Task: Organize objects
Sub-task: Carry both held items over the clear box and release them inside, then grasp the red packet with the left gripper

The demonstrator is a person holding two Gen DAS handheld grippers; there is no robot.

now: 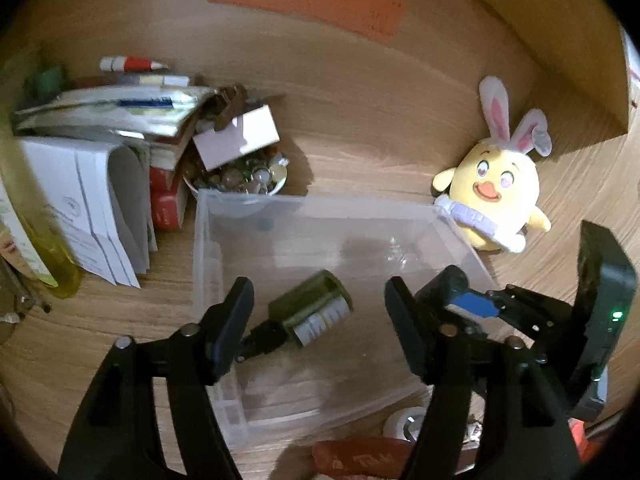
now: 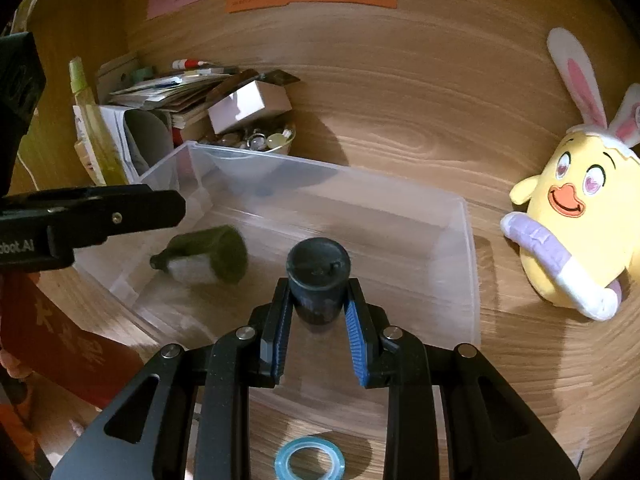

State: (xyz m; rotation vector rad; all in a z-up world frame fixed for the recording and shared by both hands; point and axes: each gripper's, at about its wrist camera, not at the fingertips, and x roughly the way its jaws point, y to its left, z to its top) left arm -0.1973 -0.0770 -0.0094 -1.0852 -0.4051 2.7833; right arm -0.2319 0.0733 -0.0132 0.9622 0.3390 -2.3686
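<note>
A clear plastic bin (image 1: pixel 208 248) (image 2: pixel 468 264) stands on the wooden desk. A dark green bottle with a white label (image 1: pixel 316 310) (image 2: pixel 204 256) lies on its side inside the bin. My left gripper (image 1: pixel 318 320) is open above the bin, with the green bottle between and below its fingers. My right gripper (image 2: pixel 316 320) is shut on a dark cylindrical jar (image 2: pixel 318 280) and holds it over the bin; it shows at the right of the left wrist view, where the jar (image 1: pixel 448 280) is partly hidden.
A yellow chick plush with rabbit ears (image 1: pixel 496 184) (image 2: pixel 576 208) sits right of the bin. A bowl of small trinkets (image 1: pixel 240 180), a white box, stacked papers and a yellow-green bottle (image 1: pixel 48 248) crowd the left. A blue tape roll (image 2: pixel 310 458) and red packet (image 1: pixel 360 458) lie near me.
</note>
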